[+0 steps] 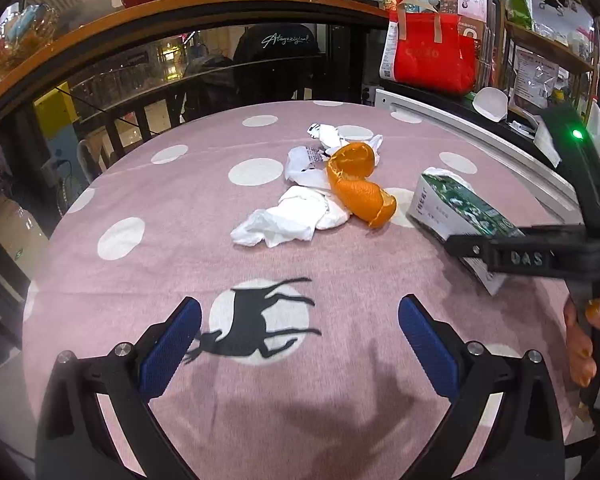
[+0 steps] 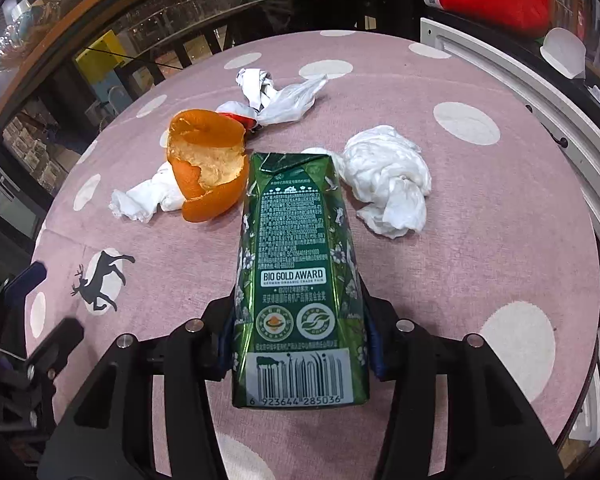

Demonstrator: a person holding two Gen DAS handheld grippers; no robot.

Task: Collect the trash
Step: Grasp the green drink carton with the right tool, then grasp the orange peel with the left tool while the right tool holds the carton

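Note:
A green drink carton [image 2: 300, 264] lies lengthwise on the pink dotted tablecloth [image 2: 480, 248]. My right gripper [image 2: 299, 320] is shut on it, its blue pads [image 2: 225, 344] pressing the carton's lower sides. In the left wrist view the same carton [image 1: 456, 204] and right gripper [image 1: 520, 256] show at the right. An orange peel [image 2: 208, 164] rests on a white tissue [image 2: 148, 200] left of the carton. A crumpled tissue [image 2: 392, 184] lies to its right, and a plastic wrapper [image 2: 284, 96] behind. My left gripper [image 1: 300, 308] hovers open over the deer print [image 1: 256, 320], holding nothing.
The round table's far edge meets a dark railing and a black chair [image 1: 276, 56]. A white ledge [image 1: 460, 128] runs along the right, with a red bag [image 1: 432, 56] and cluttered shelves behind. A person's hand [image 1: 580, 344] grips the right tool's handle.

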